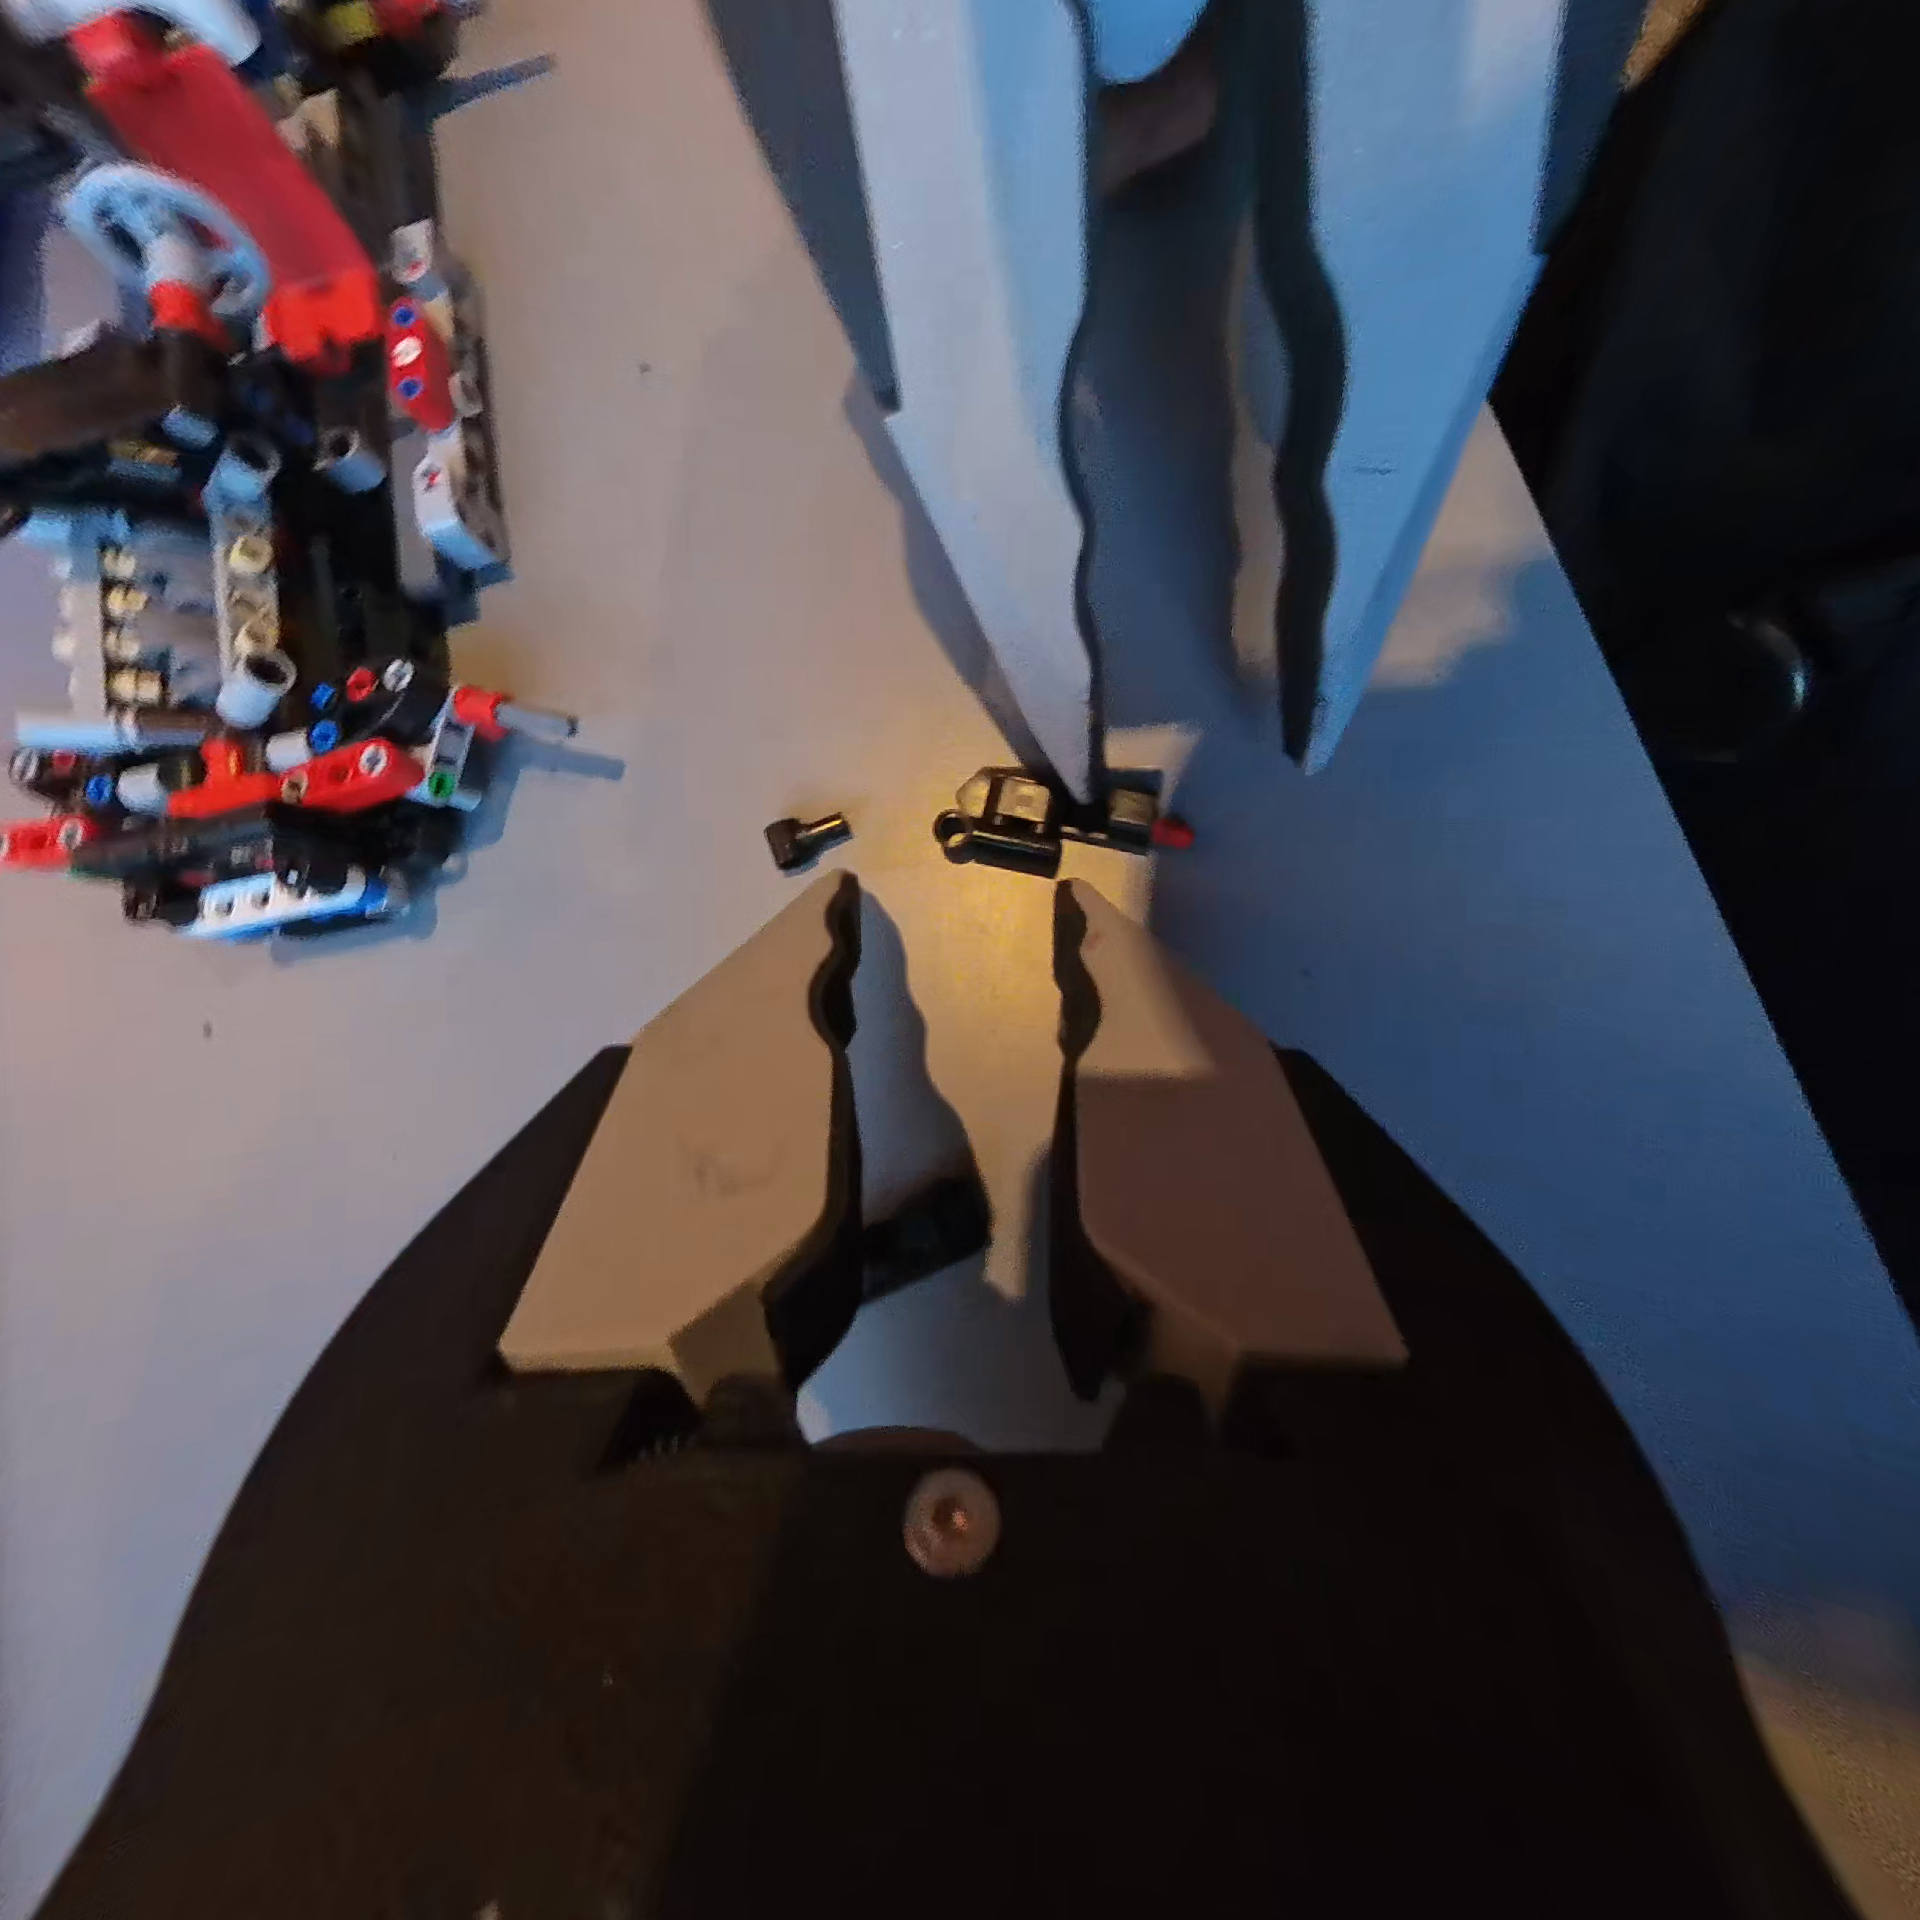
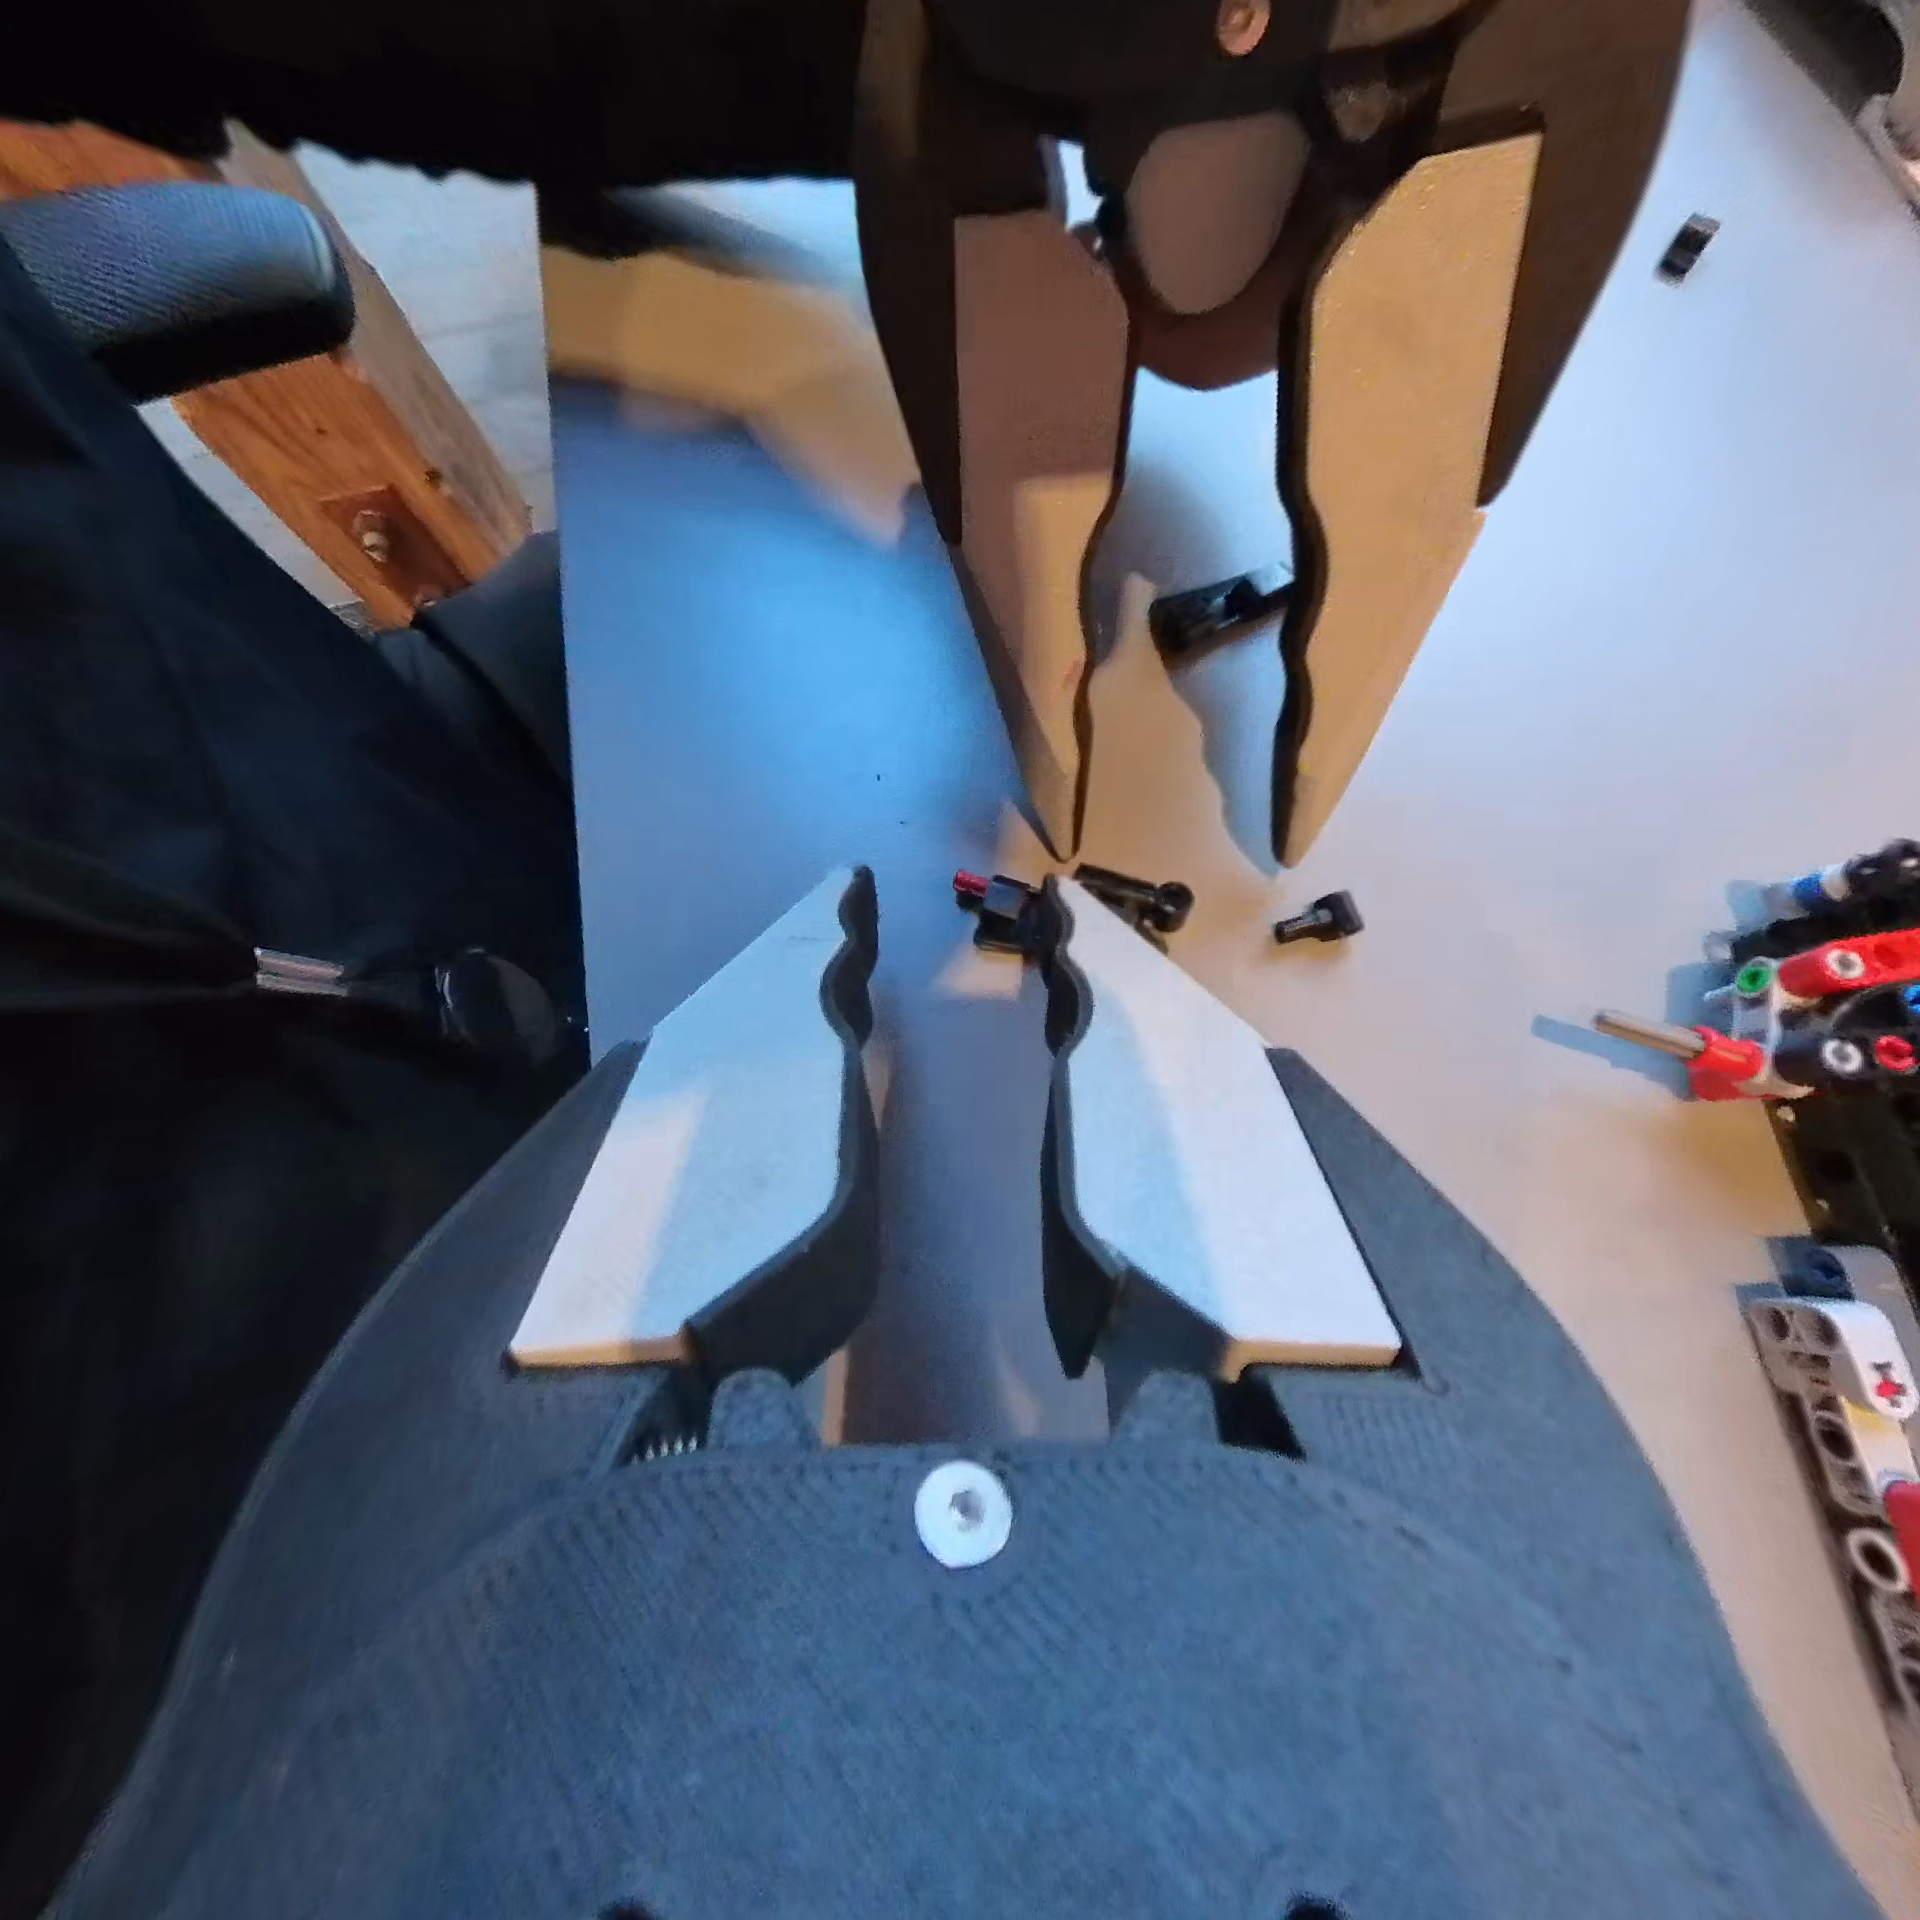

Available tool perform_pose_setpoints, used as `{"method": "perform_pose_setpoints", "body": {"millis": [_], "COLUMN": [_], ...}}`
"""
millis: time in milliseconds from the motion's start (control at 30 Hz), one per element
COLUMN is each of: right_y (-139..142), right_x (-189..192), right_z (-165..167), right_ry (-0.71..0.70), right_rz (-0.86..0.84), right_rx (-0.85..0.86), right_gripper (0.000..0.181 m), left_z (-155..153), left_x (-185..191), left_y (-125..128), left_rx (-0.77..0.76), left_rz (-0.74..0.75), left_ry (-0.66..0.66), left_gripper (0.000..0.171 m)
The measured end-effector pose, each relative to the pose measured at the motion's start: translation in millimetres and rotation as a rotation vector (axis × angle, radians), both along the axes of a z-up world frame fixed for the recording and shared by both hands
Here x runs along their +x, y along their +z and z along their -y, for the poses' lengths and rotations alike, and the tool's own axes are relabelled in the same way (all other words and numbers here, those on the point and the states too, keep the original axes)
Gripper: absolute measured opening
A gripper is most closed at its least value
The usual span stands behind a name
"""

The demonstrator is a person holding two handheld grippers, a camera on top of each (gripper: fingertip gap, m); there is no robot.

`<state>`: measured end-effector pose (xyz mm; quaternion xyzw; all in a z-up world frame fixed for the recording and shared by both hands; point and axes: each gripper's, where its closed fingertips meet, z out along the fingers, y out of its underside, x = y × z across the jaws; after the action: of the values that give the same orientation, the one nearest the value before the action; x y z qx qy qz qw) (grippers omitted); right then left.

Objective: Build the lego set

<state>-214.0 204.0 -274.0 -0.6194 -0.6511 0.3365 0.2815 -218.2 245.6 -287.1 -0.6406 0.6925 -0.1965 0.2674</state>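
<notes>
A small black lego assembly [image 1: 1003,826] with a red pin at one end lies on the white table [image 1: 675,520]. My left gripper [image 1: 956,888] is open and empty, its tips just short of the assembly. My right gripper [image 1: 1195,779] is open, and one fingertip [image 1: 1086,769] touches the assembly. In the right wrist view the assembly [image 2: 1003,914] lies at my right gripper's [image 2: 958,883] right fingertip, with the left gripper [image 2: 1174,854] opposite. A loose black pin [image 1: 805,834] lies beside it, also visible in the right wrist view [image 2: 1320,920]. The partly built lego model [image 1: 239,520] lies to one side.
Another black piece [image 2: 1216,608] lies under the left gripper, and one more [image 2: 1688,244] lies farther off. The model's end [image 2: 1849,1039] is at the right. The table edge [image 2: 566,727] runs close by, with a person in dark clothes and a chair armrest [image 2: 177,281] beyond.
</notes>
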Motion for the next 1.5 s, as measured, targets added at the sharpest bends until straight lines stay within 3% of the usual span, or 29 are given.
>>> {"method": "perform_pose_setpoints", "body": {"millis": [200,367,467,767,1067,1500], "right_y": [-10,-12,-12,-13,-14,-14], "right_x": [0,-1,0,1,3,3], "right_z": [-1,-5,-7,-6,-4,-6], "right_ry": [-0.039,-0.068,-0.07,-0.043,0.028,0.056], "right_rz": [0.051,0.057,0.059,0.07,0.06,0.092], "right_rx": [0.052,0.061,0.083,0.118,0.178,0.13], "right_gripper": [0.025,0.024,0.014,0.02,0.012,0.012], "left_z": [11,9,9,9,12,9], "left_x": [4,9,9,8,9,8], "left_y": [-1,-1,-1,-1,-1,0], "left_rx": [-0.035,-0.064,-0.037,-0.015,-0.011,0.036], "left_rz": [-0.009,0.032,0.055,0.072,0.11,0.142], "left_ry": [-0.136,-0.055,0.014,0.238,0.243,0.282], "left_gripper": [0.026,0.025,0.02,0.02,0.019,0.019]}}
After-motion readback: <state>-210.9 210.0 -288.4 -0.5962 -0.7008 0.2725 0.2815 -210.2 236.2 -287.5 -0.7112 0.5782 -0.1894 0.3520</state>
